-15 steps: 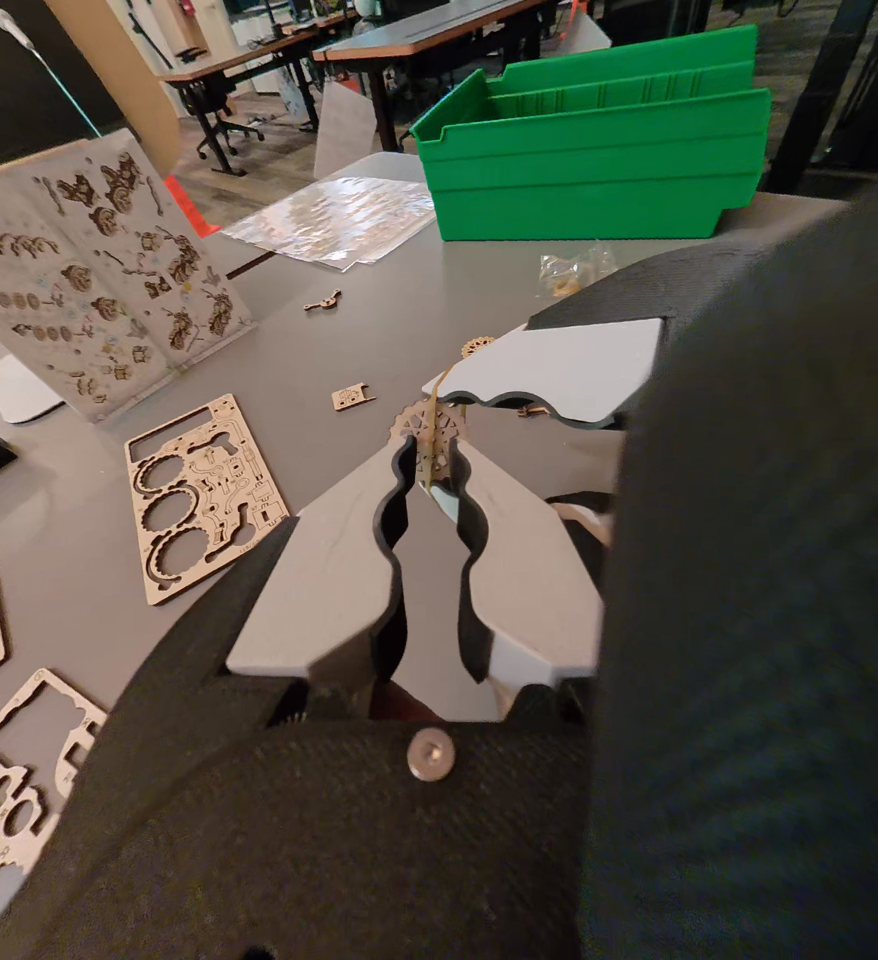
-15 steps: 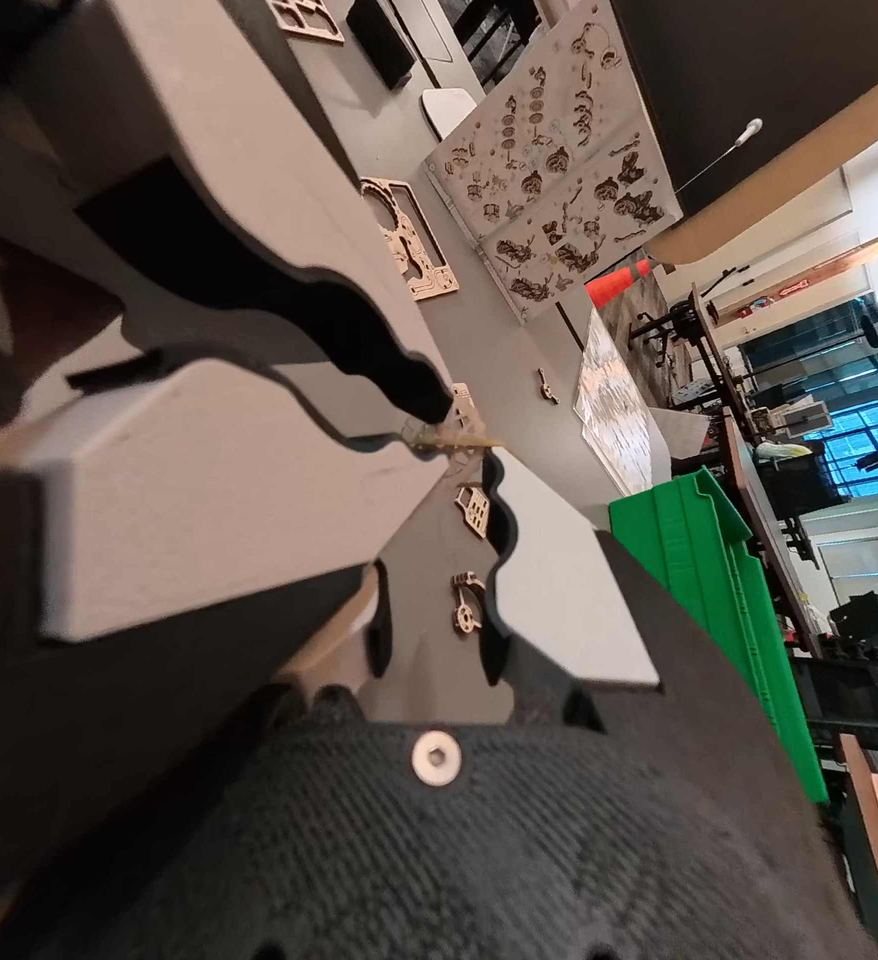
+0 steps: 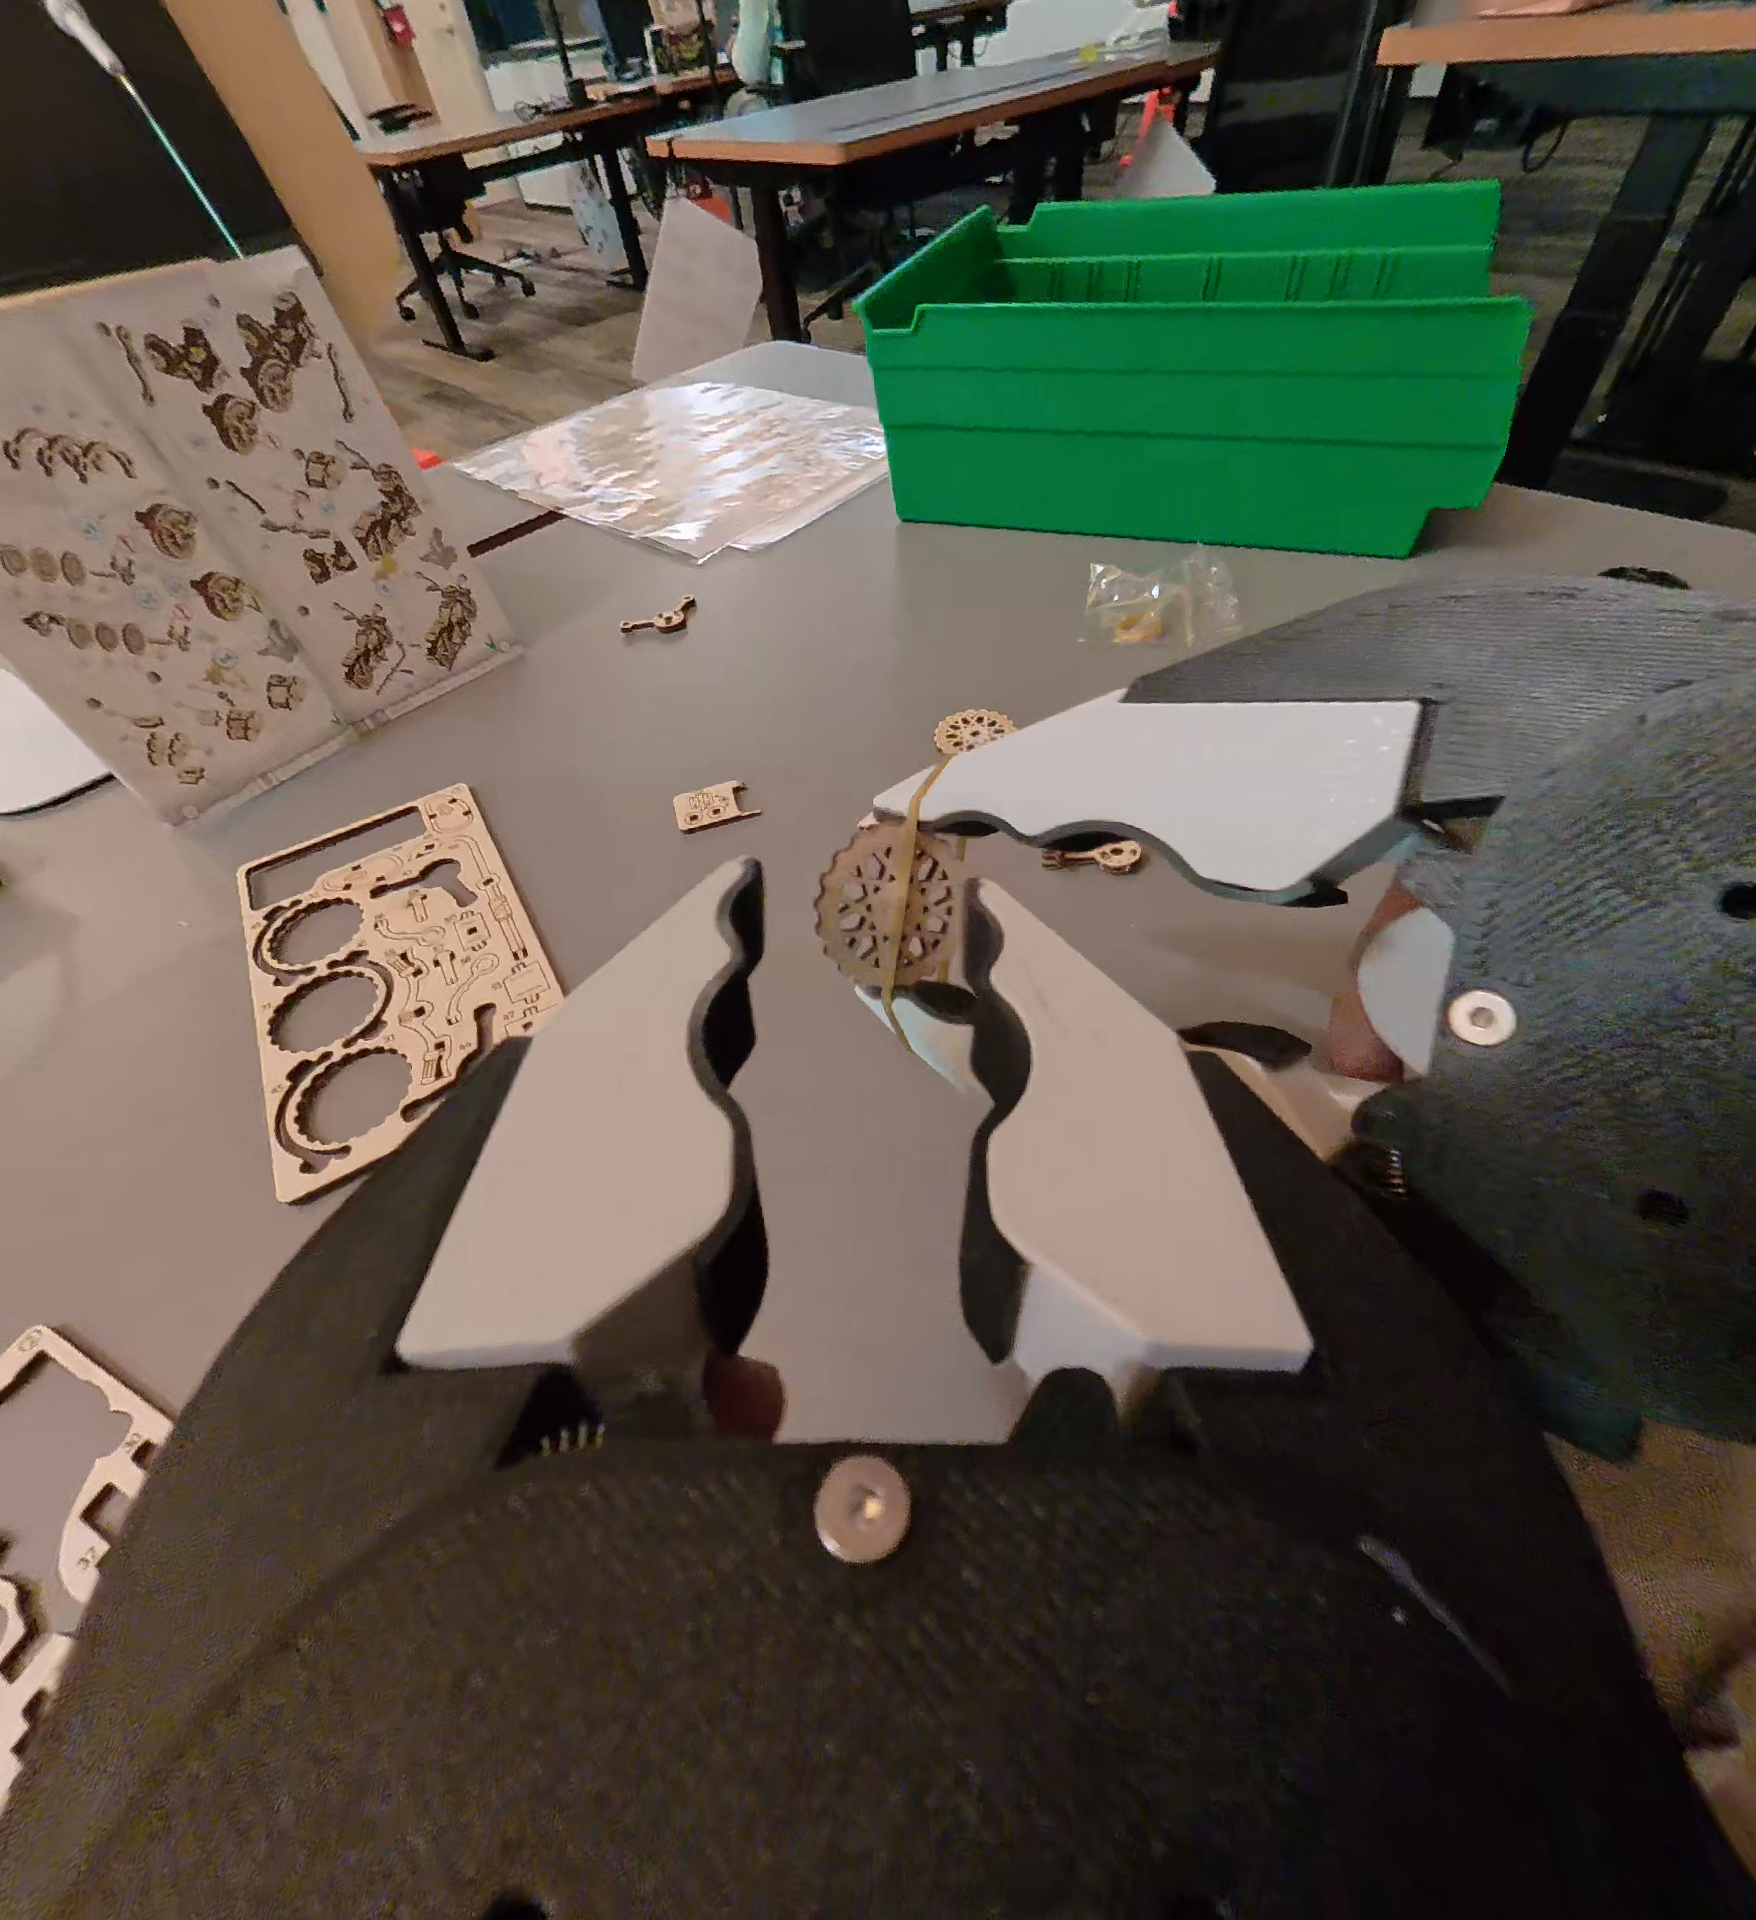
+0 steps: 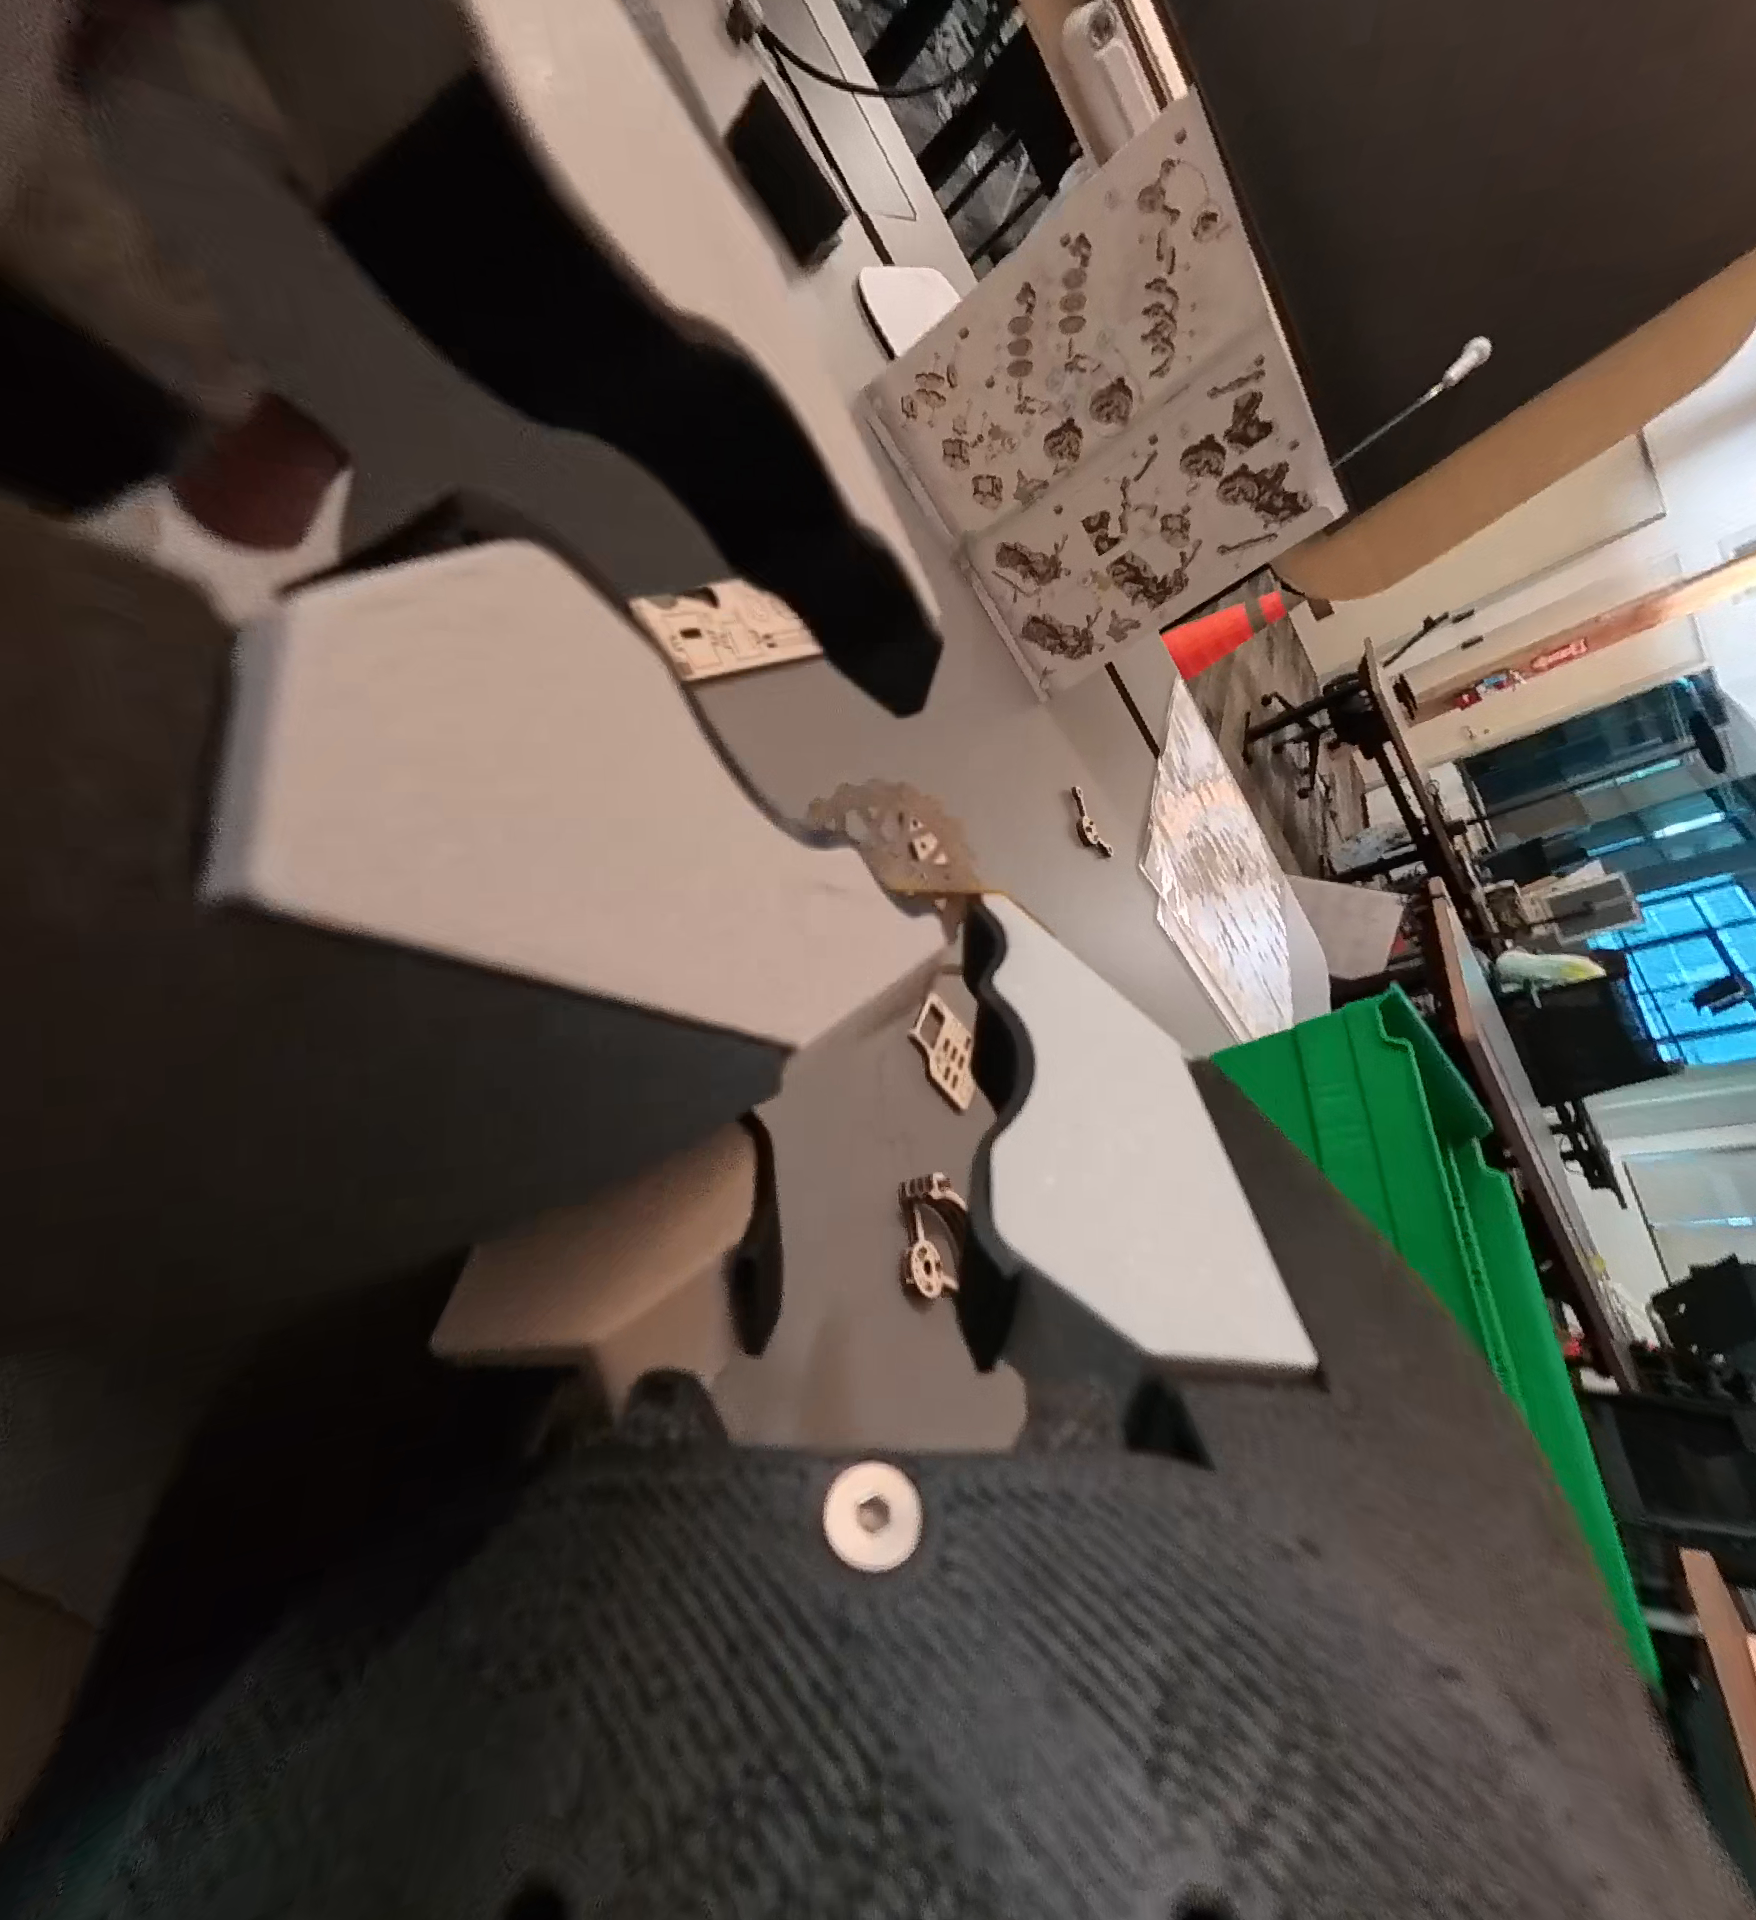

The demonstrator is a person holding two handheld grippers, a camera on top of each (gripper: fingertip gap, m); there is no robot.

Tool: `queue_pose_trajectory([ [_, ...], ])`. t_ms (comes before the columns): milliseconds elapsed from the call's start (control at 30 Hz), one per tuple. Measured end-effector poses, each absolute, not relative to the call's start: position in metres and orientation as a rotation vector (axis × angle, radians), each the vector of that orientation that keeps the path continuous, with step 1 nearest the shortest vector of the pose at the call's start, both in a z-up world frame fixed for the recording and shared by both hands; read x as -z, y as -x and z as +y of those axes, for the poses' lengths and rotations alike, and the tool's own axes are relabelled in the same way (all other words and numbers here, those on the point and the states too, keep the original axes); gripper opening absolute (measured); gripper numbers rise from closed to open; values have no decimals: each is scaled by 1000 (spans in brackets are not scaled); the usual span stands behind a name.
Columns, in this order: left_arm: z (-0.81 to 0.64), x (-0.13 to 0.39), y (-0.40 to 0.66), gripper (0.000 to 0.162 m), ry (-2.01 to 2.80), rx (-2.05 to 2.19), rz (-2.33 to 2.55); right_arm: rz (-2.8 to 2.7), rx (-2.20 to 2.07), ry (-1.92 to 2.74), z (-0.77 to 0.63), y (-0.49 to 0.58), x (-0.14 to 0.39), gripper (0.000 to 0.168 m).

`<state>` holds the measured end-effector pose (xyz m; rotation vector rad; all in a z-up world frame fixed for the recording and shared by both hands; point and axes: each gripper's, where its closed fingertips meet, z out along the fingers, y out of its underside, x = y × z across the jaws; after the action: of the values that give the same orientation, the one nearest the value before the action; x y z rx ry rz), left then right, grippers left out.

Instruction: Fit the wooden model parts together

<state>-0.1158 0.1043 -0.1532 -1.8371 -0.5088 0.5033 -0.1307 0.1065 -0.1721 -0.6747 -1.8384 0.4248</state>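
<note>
Beside the gear [image 3: 886,914]: left gripper [image 3: 858,914] now spread wide, gear released — right gripper [image 3: 910,914] alone pinches it; handover looks complete.

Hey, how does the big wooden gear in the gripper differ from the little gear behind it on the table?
The large gear stands on edge, pinched by the right gripper; the small gear lies flat on the table. The large gear has a yellowish band across it; the small gear has none. Both are pale, toothed wood with cut-out patterns.
</note>
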Motion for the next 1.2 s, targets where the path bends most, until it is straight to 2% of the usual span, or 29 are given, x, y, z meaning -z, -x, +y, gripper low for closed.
queue_pose_trajectory([
  [33,104,152,116,42,1830,-490,-505,-1846,-435,656,105,130,172,34],
  [267,105,166,107,18,1884,-154,-550,-1940,-503,537,100,124,179,34],
  [533,103,171,98,12,1915,75,-560,-1996,-528,383,95,116,181,34],
  [633,103,168,94,1,1882,184,-575,-2014,-559,336,94,114,181,34],
  [1200,110,167,90,0,1863,171,-611,-2136,-585,434,101,107,184,34],
])
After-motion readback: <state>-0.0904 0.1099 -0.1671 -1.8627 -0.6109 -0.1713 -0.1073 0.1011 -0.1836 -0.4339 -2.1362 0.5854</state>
